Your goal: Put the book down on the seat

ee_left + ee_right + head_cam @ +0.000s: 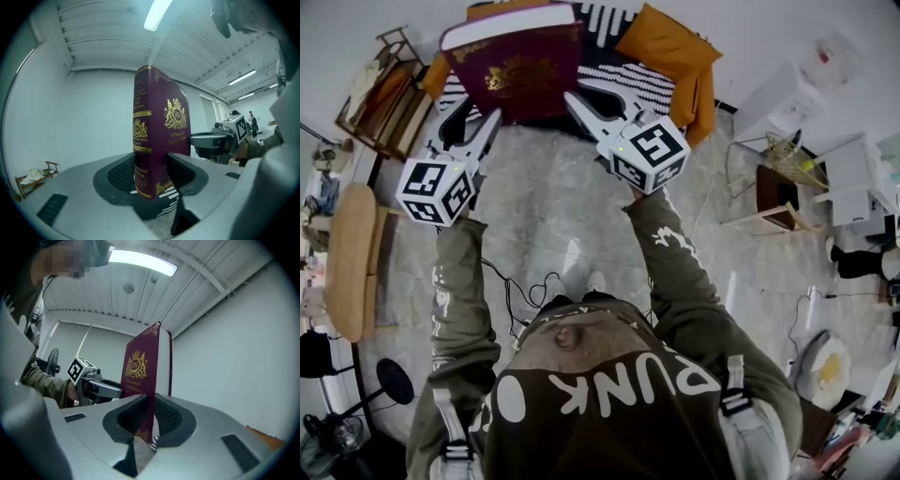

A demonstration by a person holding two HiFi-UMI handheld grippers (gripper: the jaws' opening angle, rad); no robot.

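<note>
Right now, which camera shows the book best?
The left gripper view: the maroon book stands close, spine and crested cover both plain. The head view shows its cover from above; the right gripper view, a slanted cover.

The book (161,136) cover reads "RW" — perhaps "A Treasury" — the shirt (619,394), "PUNK".

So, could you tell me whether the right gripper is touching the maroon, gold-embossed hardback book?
Touching. The right gripper view shows the right gripper shut on the maroon book, jaws pressing its cover.

You've got one book (514,66), one striped seat (652,84), and two grippers: one left gripper (480,120), one right gripper (584,97).
</note>
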